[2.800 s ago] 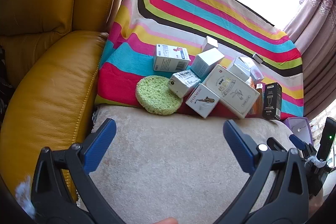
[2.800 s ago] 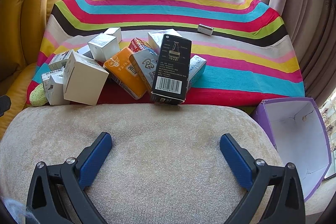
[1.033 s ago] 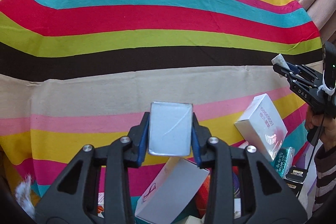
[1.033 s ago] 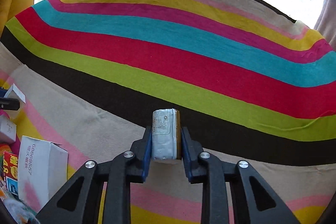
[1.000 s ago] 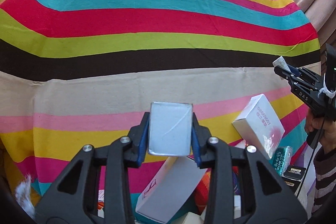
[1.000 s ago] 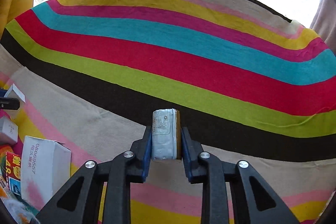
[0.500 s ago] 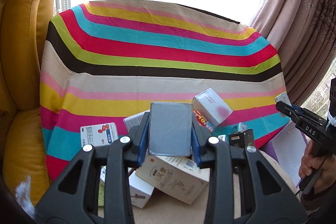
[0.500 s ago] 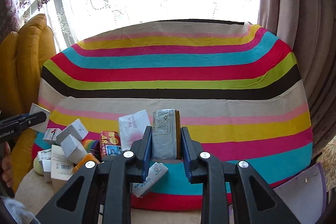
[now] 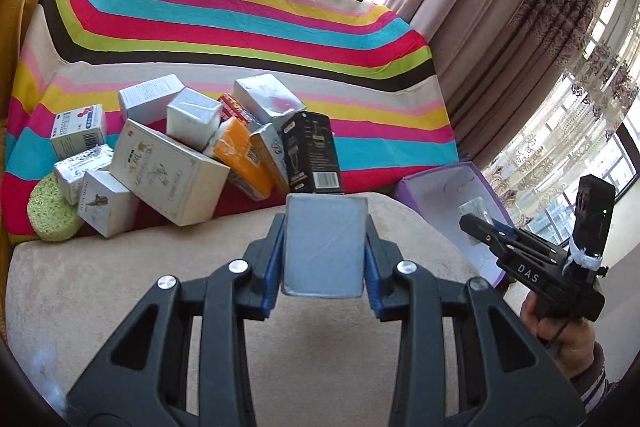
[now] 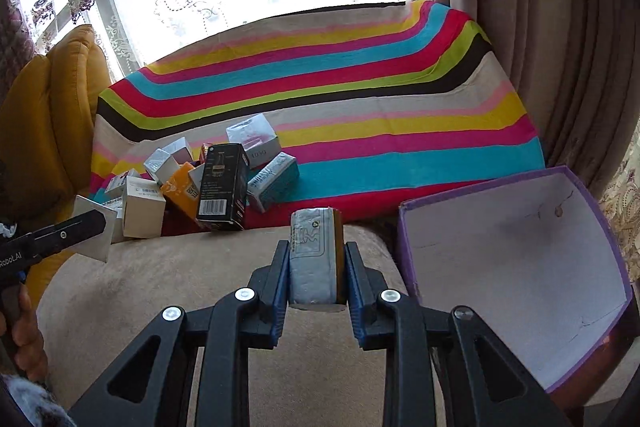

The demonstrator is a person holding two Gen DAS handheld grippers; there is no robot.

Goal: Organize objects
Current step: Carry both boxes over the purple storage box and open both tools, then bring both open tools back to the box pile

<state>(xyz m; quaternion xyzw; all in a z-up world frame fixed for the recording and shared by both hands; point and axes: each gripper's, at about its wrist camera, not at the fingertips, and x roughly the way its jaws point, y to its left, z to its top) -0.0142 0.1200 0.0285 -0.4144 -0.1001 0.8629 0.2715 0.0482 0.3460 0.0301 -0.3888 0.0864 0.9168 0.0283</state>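
Note:
My left gripper is shut on a plain white box, held above the beige cushion. My right gripper is shut on a small silver packet with a brown edge, just left of the open purple box. The purple box is white inside and holds nothing I can see. In the left wrist view the right gripper shows from the side, over that box, with the packet at its tip. A heap of small boxes lies on the striped cloth.
A black box stands upright at the front of the heap, beside an orange one. A green sponge lies at the heap's left end. A yellow leather armchair stands left, curtains right. The left gripper enters from the left.
Both grippers have pulled back from the striped cloth toward the beige cushion, each still holding its item. The purple box has come into view on the right.

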